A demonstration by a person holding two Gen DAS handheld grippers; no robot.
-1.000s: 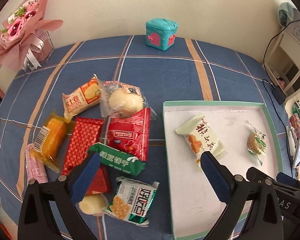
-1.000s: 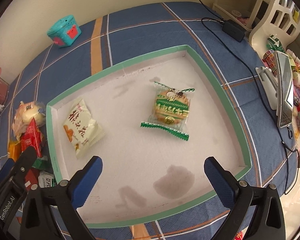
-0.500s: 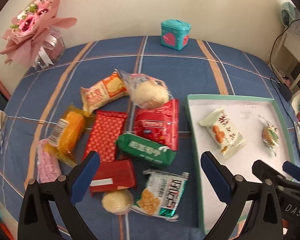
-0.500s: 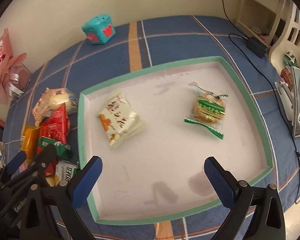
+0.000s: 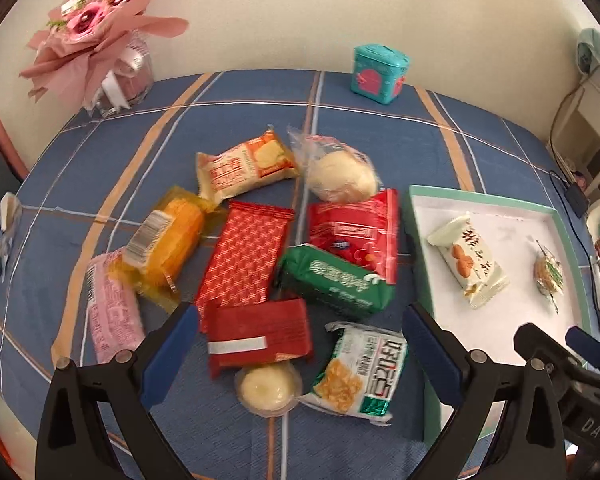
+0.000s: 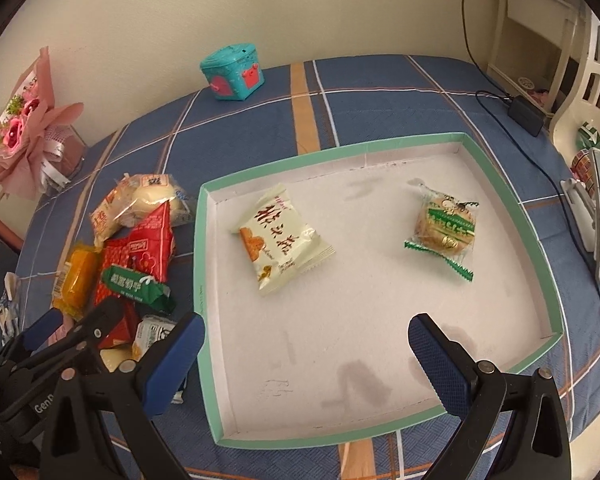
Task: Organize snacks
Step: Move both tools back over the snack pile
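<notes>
Left tool (image 5: 298, 350) is hanging wide open, empty, at bottom of frame over the snack pile (image 5: 260, 256) on the counter (image 5: 380, 136). Right tool (image 6: 306, 354) is gaping wide too, holding nothing, above the tray (image 6: 198, 264); cream packet (image 6: 282, 240) & green-wrapped biscuit (image 6: 444, 230) are lying inside, mid-frame. Teal box (image 6: 233, 72) is sitting upper centre.

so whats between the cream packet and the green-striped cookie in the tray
Nothing: in the right wrist view only bare white tray floor lies between the cream packet and the green-striped cookie.
</notes>
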